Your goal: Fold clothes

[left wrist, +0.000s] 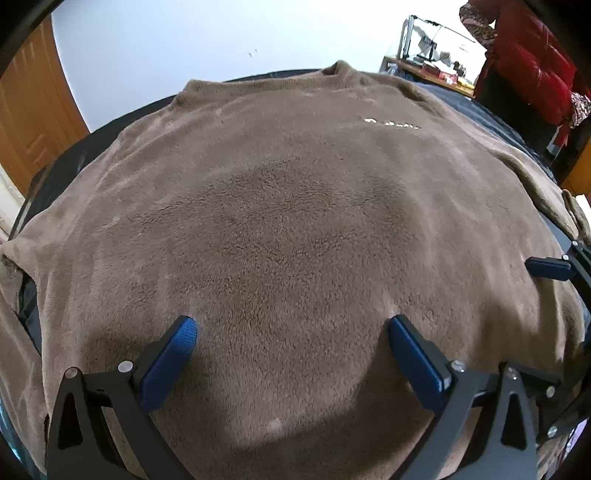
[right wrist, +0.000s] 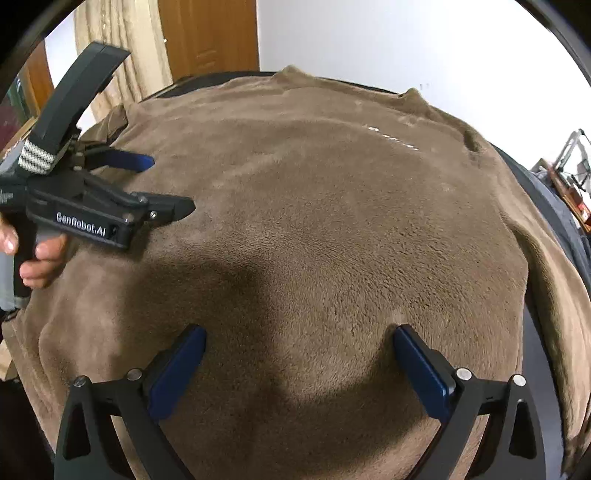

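A: Entry, left wrist view. A brown fleece sweater lies spread flat, front up, over a dark tabletop. The collar sits at 12 o'clock, the hem toward 6 o'clock under the camera. A small pale line of lettering shows on the chest at about 1 o'clock.

B: State of the left tongs?

A: Spread wide, blue pads far apart, nothing between them. They hover over the lower body of the sweater; whether the tips touch the pile I cannot tell.

B: Right wrist view agrees. The sweater fills the frame, collar at 1 o'clock, one sleeve draping off the edge at 3 o'clock. The right tongs are also wide apart and hold nothing, above the lower part of the garment.

A: Is the other tool visible from your side?

B: Yes, at 9 o'clock: the left tongs, seen side-on, with a hand wrapped round the grip. A printed label is on the black body. From this angle the two fingers stand apart, over the sweater's edge.

A: From mine, one blue pad of the right tongs pokes in at 3 o'clock.

B: Surroundings: white wall, wooden door at 11 o'clock, beige curtain beside it.

A: Mine: a red padded jacket at 2 o'clock, and a cluttered desk beside it.
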